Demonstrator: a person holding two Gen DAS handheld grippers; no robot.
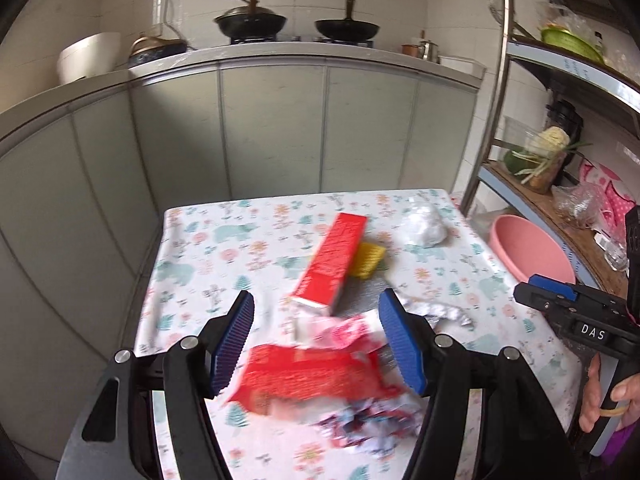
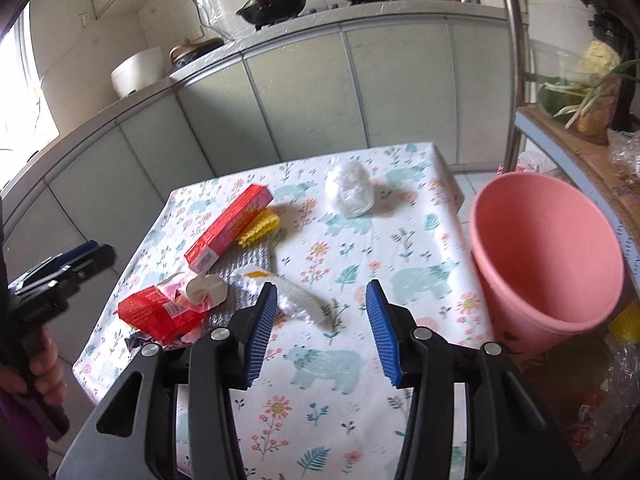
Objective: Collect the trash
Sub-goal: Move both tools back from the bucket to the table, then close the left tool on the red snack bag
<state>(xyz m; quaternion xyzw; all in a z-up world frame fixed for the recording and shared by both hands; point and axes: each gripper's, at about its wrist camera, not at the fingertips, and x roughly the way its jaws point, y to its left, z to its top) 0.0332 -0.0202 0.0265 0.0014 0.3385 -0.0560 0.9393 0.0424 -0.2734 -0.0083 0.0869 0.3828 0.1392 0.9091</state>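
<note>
The left gripper (image 1: 316, 344) points down at a slant over the near left corner of the table (image 2: 400, 208), its blue fingers (image 1: 236, 344) spread wide with nothing clamped; a crumpled red wrapper (image 1: 312, 376) lies on the cloth below the gap between them, blurred. A hand (image 2: 44, 360) grips its handle at the left edge of the right wrist view. The right gripper (image 2: 320, 332) also tilts downward over the near edge of the table, its fingers (image 2: 384, 332) apart and empty, with only the patterned cloth between them. Just past its left finger lies a white crumpled packet (image 2: 296, 300), and beside the red wrapper sits a small white roll (image 2: 208, 288). Nearer the table's middle a long red box (image 2: 230, 226) lies slantwise, touching a yellow ribbed piece (image 2: 260, 228) on its right side. Toward the far right corner rests a ball of clear plastic (image 2: 350, 188), well apart from the rest. Off the table's right edge stands a pink bucket (image 2: 544, 256), its mouth tipped toward the camera.
</note>
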